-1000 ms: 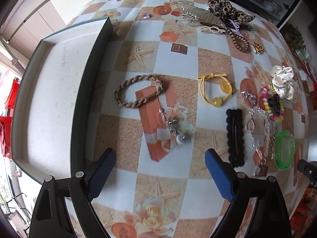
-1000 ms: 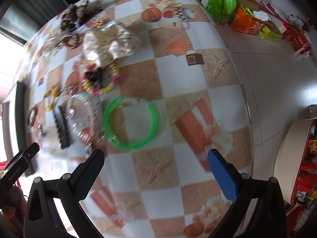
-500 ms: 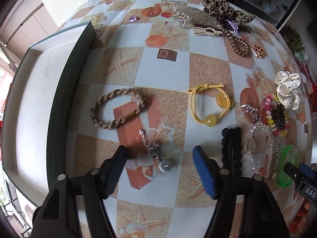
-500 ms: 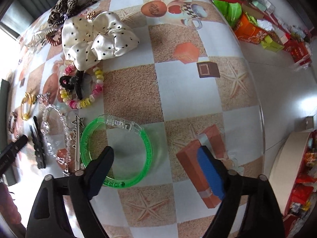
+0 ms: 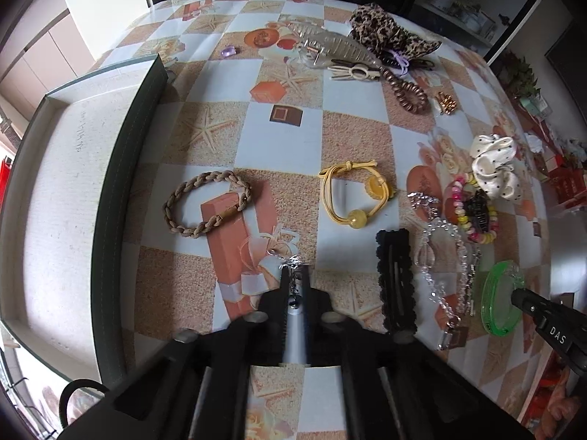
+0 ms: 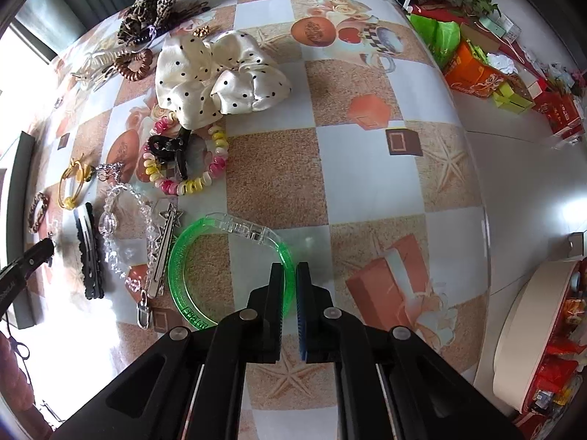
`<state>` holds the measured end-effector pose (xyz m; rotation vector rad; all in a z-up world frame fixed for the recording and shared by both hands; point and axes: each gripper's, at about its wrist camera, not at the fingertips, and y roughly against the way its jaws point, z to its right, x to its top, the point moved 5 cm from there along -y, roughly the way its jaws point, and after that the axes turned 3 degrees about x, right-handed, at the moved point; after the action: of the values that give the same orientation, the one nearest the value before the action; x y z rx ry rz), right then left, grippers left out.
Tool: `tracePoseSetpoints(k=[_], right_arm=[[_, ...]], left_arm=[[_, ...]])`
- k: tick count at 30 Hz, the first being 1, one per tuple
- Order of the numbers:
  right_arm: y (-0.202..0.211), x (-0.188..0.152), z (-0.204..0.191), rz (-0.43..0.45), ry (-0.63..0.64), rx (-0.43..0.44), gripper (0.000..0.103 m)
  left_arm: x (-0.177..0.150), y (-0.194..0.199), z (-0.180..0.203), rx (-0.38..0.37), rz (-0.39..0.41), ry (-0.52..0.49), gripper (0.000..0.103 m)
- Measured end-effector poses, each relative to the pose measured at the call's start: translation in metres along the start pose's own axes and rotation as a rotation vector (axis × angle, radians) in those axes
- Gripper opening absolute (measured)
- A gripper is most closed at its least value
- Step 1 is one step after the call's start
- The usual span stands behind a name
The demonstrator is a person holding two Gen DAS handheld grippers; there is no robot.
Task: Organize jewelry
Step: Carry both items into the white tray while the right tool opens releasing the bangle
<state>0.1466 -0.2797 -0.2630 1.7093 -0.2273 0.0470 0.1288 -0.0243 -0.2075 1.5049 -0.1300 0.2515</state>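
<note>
At lower centre of the left wrist view, the left gripper (image 5: pixel 294 280) is pressed together on a small silver charm (image 5: pixel 292 286), its chain end poking out past the tips onto the tablecloth (image 5: pixel 352 117). At lower centre of the right wrist view, the right gripper (image 6: pixel 290 282) pinches the near rim of the green bangle (image 6: pixel 227 267), which still lies flat on the cloth. The tray (image 5: pixel 66 198) fills the left side of the left view and looks bare inside. Both grasps appear made, so the step in hand is probably pick-up. Next likely calls for lifting each piece clear of its neighbours, the crystal chain (image 6: pixel 121 234) and star clip (image 6: pixel 165 249) lying just beside the bangle, then carrying them toward the tray without snagging.
</note>
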Motion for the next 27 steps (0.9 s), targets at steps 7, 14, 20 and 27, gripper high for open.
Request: tracePoseSetpoints(k=[7,14,20,27], right_arm=[[0.025,-0.001,-0.011,0.012,-0.008,0.04,0.007],[0.047,0.011,-0.03,0.038,0.041,0.098,0.007],[0.064,0.028,-0.074,0.051,0.119,0.172,0.007],[0.075,0.033,-0.163,0.043,0.234,0.246,0.007]], left_arm=[[-0.006,0.03,-0.003,-0.023,0.034,0.018,0.004],[-0.008,0.069,-0.03,-0.024,0.084,0.056,0.004],[-0.004,0.095,-0.064,0.009,0.129,0.096,0.004],[0.006,0.108,-0.121,0.048,0.167,0.147,0.004]])
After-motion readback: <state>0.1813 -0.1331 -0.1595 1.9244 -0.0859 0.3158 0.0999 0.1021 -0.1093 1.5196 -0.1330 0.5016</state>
